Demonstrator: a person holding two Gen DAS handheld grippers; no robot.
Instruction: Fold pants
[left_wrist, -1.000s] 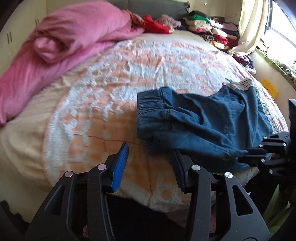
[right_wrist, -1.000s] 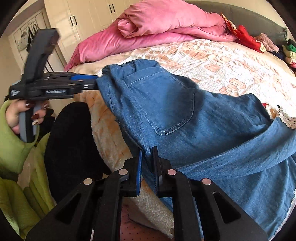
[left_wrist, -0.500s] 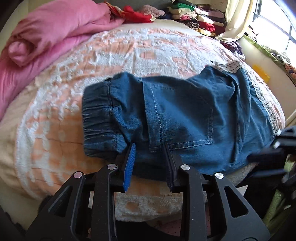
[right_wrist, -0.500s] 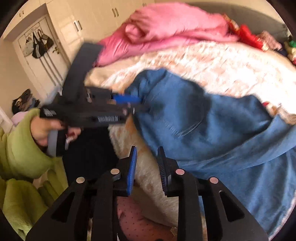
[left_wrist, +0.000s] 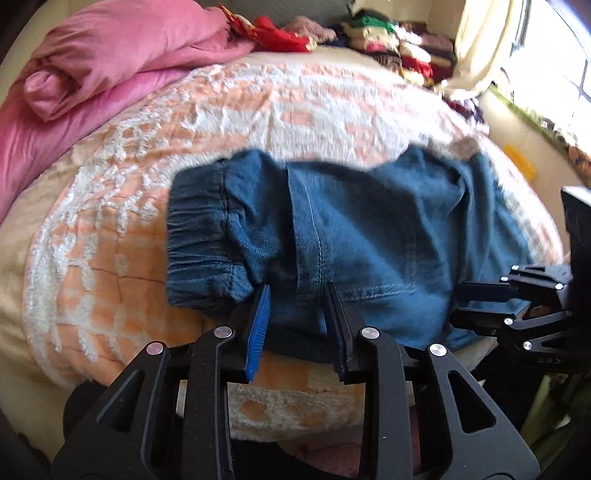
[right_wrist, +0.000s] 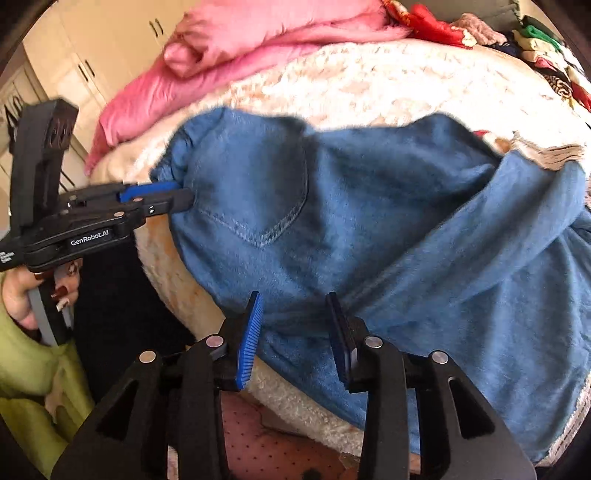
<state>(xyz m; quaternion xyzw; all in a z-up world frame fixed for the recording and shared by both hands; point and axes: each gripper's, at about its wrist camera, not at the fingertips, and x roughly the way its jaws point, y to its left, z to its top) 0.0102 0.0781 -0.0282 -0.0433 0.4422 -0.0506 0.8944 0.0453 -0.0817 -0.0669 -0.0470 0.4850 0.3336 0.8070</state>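
Observation:
Blue denim pants (left_wrist: 369, 229) lie bunched across the near edge of the bed, elastic waistband to the left. My left gripper (left_wrist: 297, 288) is shut on a thick fold of the near hem beside the waistband. In the right wrist view the left gripper (right_wrist: 184, 195) bites the pants (right_wrist: 369, 221) at their left edge. My right gripper (right_wrist: 294, 297) has its jaws opening, with denim lying loose between the pads. In the left wrist view the right gripper (left_wrist: 458, 302) reaches in from the right at the pants' near corner. A lace-trimmed leg end (right_wrist: 546, 155) lies far right.
An orange-and-white fleecy bedspread (left_wrist: 258, 110) covers the bed. A pink duvet (left_wrist: 110, 62) is heaped at the far left and stacked clothes (left_wrist: 399, 48) at the far end. A curtain (left_wrist: 476, 44) hangs right. A hand in a green sleeve (right_wrist: 22, 302) holds the left gripper by wardrobe doors (right_wrist: 92, 48).
My left gripper came down onto the pants' near edge and its jaws narrowed on the denim. My right gripper's jaws went from shut on the fabric to spread apart.

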